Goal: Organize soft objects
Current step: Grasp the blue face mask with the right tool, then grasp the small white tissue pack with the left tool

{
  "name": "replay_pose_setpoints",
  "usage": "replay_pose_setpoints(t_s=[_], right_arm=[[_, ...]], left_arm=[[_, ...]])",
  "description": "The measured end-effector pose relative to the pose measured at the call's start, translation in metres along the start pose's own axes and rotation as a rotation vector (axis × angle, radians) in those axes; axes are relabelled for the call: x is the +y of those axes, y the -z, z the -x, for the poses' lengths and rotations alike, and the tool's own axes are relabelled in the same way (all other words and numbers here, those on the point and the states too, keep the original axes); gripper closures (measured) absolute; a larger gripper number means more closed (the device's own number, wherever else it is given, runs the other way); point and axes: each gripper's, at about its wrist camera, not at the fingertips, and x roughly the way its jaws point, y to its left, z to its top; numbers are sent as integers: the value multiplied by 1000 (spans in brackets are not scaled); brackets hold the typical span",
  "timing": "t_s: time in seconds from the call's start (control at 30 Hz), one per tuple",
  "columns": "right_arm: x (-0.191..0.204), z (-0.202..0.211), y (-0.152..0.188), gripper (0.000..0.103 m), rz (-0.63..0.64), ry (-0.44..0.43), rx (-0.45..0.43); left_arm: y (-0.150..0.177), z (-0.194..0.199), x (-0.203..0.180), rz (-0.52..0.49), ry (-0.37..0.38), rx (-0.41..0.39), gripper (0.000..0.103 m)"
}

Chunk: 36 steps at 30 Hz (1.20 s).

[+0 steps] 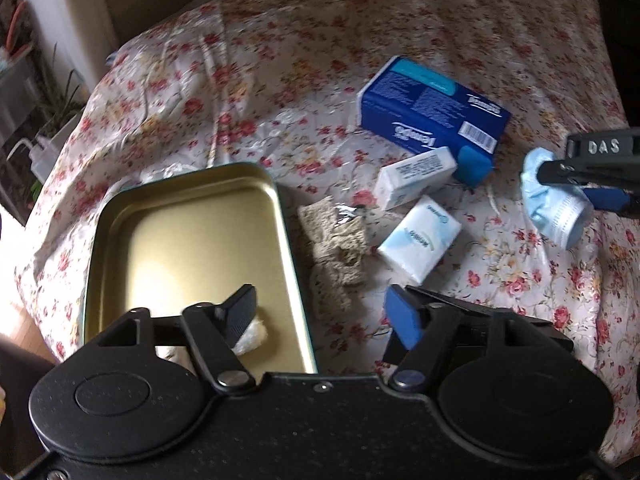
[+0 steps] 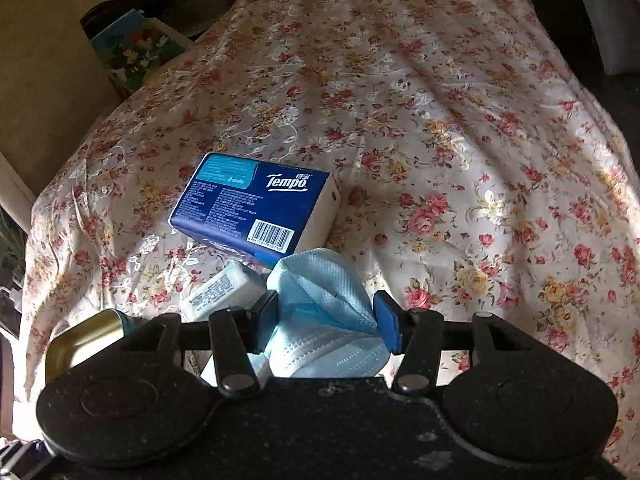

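- Right gripper (image 2: pixel 326 326) pinches a crumpled blue face mask (image 2: pixel 320 312), hiding the packets behind.
- Left gripper (image 1: pixel 320 316) gapes wide; one finger covers a white pad (image 1: pixel 252 338) in the tin (image 1: pixel 180 240).

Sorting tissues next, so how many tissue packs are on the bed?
3: the big blue Tempo pack, a small white pack against its front, and another small pack beside the crochet piece.

Black claw (image 1: pixel 324 318) w/ blue pads, silver screws.
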Motion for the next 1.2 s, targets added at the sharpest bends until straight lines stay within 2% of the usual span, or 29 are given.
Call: replay_pose_setpoints(t_s=[0.27, 0.43, 0.6, 0.73, 0.93, 1.2], right_arm=[[-4, 0, -1, 52, -1, 4, -13], [-9, 4, -4, 52, -5, 37, -46], [-16, 3, -9, 52, -31, 60, -65], [-21, 4, -13, 52, -42, 58, -75], [-23, -2, -12, 52, -49, 54, -64], [-27, -3, -13, 52, -67, 58, -69]], left_arm=[[-13, -5, -21, -33, -13, -46, 30], [-35, -25, -30, 56, 33, -2, 29], [-57, -46, -46, 112, 41, 7, 29], [-74, -58, -58, 151, 51, 10, 23], [-90, -77, -70, 184, 18, 8, 21], [-94, -101, -75, 218, -19, 39, 21]])
